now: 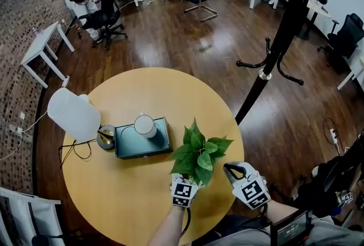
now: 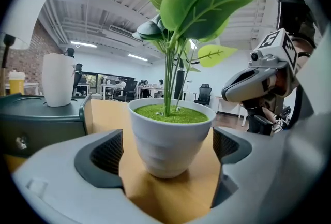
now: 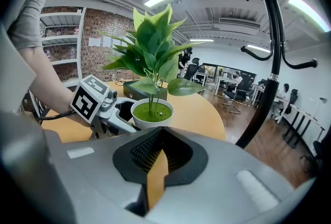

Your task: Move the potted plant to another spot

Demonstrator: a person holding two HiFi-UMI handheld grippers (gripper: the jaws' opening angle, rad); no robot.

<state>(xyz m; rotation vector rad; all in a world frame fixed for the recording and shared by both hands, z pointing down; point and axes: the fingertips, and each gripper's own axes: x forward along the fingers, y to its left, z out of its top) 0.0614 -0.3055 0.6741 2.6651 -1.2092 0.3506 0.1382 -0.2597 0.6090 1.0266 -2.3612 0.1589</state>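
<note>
The potted plant (image 1: 199,154), green leaves in a white ribbed pot (image 2: 168,137), stands on the round wooden table (image 1: 114,188) near its front right edge. My left gripper (image 1: 187,182) is open around the pot, with a gap between each pad and the pot's wall. In the right gripper view the pot (image 3: 151,113) sits between the left gripper's (image 3: 111,109) jaws. My right gripper (image 1: 232,171) hovers just right of the plant, apart from it, shut with nothing in it; only a thin slit shows between its pads (image 3: 155,161).
A dark green box (image 1: 142,140) with a white cup (image 1: 145,125) on it lies left of the plant. A white lamp (image 1: 71,114) stands further left. A black coat stand (image 1: 278,40) rises beyond the table's right edge. Office chairs and desks stand further back.
</note>
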